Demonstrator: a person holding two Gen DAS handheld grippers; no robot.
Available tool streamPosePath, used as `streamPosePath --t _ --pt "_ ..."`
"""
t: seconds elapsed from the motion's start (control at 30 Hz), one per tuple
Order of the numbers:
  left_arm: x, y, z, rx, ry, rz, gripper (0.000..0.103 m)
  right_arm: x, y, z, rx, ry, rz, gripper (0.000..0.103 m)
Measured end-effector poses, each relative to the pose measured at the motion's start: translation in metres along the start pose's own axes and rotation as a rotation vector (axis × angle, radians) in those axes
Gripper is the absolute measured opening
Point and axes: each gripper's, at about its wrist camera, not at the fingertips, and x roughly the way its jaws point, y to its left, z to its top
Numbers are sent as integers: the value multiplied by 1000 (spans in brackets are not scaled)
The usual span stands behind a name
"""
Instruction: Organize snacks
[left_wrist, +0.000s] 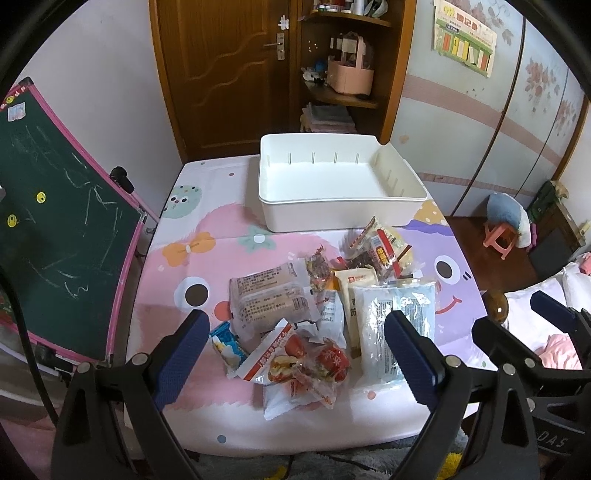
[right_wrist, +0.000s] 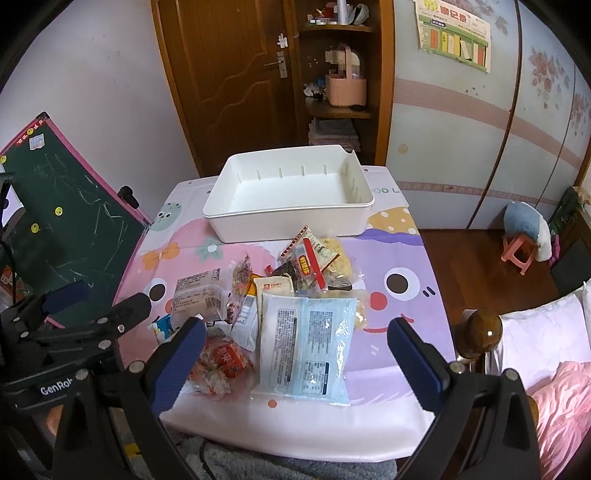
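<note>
A heap of snack packets lies on the cartoon-print table (left_wrist: 207, 206) in front of an empty white plastic bin (left_wrist: 340, 205) (right_wrist: 288, 218). The heap holds a brown bread packet (left_wrist: 269, 299) (right_wrist: 199, 295), a pale blue-and-white packet (left_wrist: 391, 317) (right_wrist: 306, 347), red wrapped snacks (left_wrist: 314, 365) (right_wrist: 225, 363) and a packet with a red-yellow label (left_wrist: 384, 251) (right_wrist: 314, 258). My left gripper (left_wrist: 297, 330) hangs open above the near side of the heap, holding nothing. My right gripper (right_wrist: 297, 338) is open too, over the blue-and-white packet.
A green chalkboard (left_wrist: 55, 229) (right_wrist: 70, 229) leans at the table's left edge. A wooden door and shelf stand behind the bin. To the right are a bedpost knob (right_wrist: 484, 332), pink bedding (right_wrist: 554, 402) and a small pink stool (right_wrist: 517, 254).
</note>
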Motion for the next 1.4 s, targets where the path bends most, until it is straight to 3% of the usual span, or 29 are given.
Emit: streamPosePath --t 0.3,0.57,0.77,0.97,1.17,1.3,1.4 --pt "-6 19 11 -40 -57 -6 95 -1 -4 7 5 -3 -5 99" --pt "-19 32 20 -14 -118 56 96 -1 -13 17 15 -20 -15 99" --pt "-11 41 20 -24 -89 6 96 11 -18 19 24 12 23 99" --pt "22 47 10 -31 -14 -17 96 33 -26 11 80 74 45 99" --pt "54 29 -11 60 18 -35 96 43 -25 6 59 -4 28 99" --pt "64 13 -26 165 -34 -54 96 42 -24 0 31 -96 -8 99" --pt "73 4 -32 208 -16 -50 96 49 -20 -1 -6 -61 -17 99"
